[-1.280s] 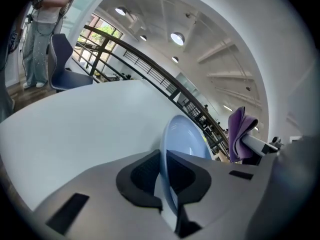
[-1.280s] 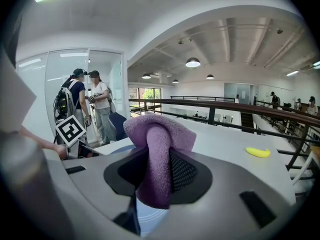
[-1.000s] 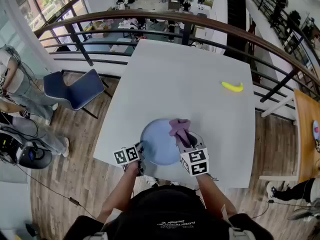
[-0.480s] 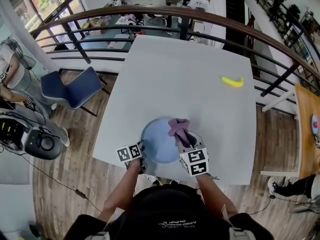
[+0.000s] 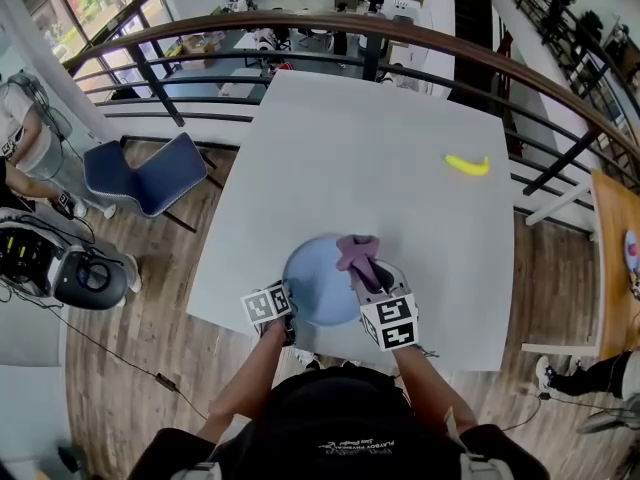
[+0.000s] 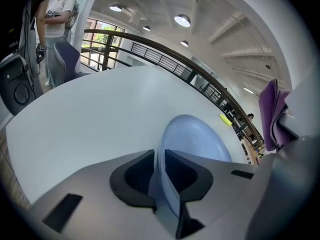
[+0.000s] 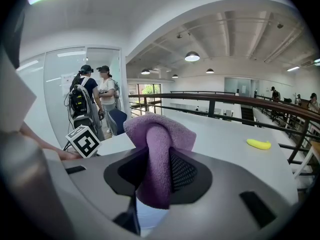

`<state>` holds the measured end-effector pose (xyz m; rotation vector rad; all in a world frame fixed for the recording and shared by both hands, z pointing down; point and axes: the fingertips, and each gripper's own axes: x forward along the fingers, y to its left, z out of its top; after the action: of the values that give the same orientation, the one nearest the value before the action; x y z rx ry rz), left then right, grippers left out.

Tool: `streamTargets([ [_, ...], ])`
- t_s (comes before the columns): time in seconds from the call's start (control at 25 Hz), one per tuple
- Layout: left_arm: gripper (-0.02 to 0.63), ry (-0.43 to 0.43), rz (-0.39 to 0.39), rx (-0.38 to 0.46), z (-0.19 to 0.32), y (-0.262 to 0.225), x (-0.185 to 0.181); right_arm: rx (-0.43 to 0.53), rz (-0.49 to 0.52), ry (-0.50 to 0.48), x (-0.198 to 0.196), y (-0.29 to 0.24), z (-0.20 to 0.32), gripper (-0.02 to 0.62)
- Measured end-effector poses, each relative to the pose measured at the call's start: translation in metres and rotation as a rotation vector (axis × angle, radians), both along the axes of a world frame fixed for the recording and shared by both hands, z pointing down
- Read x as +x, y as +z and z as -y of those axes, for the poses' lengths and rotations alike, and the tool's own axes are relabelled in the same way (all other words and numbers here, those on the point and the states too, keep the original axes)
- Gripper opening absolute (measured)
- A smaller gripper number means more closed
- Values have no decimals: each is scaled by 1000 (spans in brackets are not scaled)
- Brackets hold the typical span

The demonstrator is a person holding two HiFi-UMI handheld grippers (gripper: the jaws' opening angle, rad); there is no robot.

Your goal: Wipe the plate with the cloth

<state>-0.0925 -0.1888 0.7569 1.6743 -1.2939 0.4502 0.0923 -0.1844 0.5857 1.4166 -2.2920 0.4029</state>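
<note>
a: head view first. where is the plate?

b: the blue plate (image 5: 318, 286) lies flat on the white table (image 5: 360, 138), at its near edge, just in front of the person. the left gripper (image 5: 287, 313) is at the plate's near-left rim. the right gripper (image 5: 366, 268) reaches over its right side, with the purple cloth (image 5: 357, 250) bunched at the far-right rim. a banana (image 5: 467, 165) lies well apart and has no part in the job.

a: left gripper view?

b: the plate's rim stands between the fingers. they have just been opening and sit close on either side of the rim, slightly parted. i judge them loose, not clamped. the plate's face looks bare, and no smear can be made out.

a: right gripper view?

b: the fingers are closed on the cloth. a fold is pinched between the pads and the rest bulges above them. a pale sliver of plate shows below.

a: progress?

b: in my judgement the pickup is done, since the cloth is in hand and at the plate. the pictures do not settle whether the wiping is finished or only part done. the cloth sits at the rim, not pressed flat on the face. what may be left is further strokes, then putting the cloth down.
</note>
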Motion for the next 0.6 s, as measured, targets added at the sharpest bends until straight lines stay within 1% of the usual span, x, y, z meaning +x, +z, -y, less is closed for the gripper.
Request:
streamTargets([
  [0.08,114,-6,15,16,2,-2,-2,1,0,-3,1,0,0,118],
  [0.16,137,-15,34,41,5,-8,-5,1,1,-8,1,-2,0,118],
  [0.28,137,-30,75,96,7,-25,-14,5,1,-20,0,-6,-2,118],
  [0.36,137,-37,100,141,8,-38,-27,10,1,-27,-8,-6,-3,118],
  [0.52,135,-47,100,250,17,-81,-51,28,7,-36,-34,-13,0,118],
  [0.56,130,-44,102,280,20,-96,-53,33,10,-38,-37,-18,1,118],
  [0.6,109,-40,101,308,23,-110,-54,37,11,-40,-39,-21,2,118],
])
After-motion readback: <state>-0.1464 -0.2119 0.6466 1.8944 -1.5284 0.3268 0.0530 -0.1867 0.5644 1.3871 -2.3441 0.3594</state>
